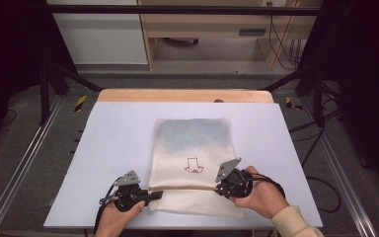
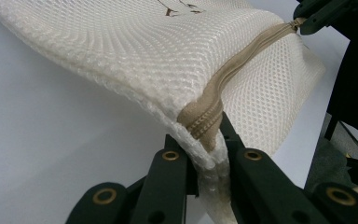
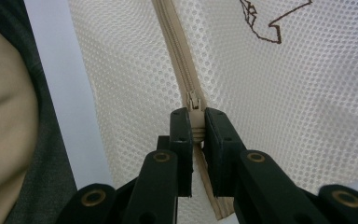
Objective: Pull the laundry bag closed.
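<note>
Looks like zipper time: left gripper (image 2: 204,161) pinches the cream mesh zip bag's (image 1: 192,143) end near the worktop's (image 1: 113,148) front edge, right gripper (image 3: 196,128) clamps the beige zipper pull (image 3: 193,100). Next up, probably a steady slide along the zip.

A pale tabletop (image 1: 118,143) with a wooden far edge is seen standing on a grey floor (image 1: 24,163), flanked by metal rails (image 1: 17,170) and black frame struts (image 1: 54,79), while light wooden furniture (image 1: 202,24), a white panel (image 1: 98,37) and hanging black cables (image 1: 288,44) are seen behind it.
</note>
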Motion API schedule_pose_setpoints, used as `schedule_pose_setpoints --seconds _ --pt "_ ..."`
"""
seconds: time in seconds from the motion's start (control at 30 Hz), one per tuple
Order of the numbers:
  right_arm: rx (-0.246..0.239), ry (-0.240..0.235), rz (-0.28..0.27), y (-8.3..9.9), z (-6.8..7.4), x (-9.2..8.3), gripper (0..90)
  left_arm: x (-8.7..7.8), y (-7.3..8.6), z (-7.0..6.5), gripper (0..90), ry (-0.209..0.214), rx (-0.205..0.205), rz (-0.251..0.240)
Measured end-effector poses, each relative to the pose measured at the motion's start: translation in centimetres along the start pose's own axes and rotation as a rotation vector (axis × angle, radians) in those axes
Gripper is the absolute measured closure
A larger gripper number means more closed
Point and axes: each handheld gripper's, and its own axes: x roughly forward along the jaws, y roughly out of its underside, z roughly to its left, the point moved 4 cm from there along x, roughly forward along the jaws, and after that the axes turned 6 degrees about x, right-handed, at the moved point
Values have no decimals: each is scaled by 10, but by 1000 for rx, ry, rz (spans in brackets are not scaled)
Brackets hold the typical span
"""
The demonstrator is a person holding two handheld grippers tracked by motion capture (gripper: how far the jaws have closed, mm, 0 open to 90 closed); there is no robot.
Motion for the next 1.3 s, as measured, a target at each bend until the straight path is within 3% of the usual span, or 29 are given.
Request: schedule_pose_setpoints --seconds 1.3 --pt "39 25 -6 24 -11 -15 823 -2 0 0 850 -5 7 -7"
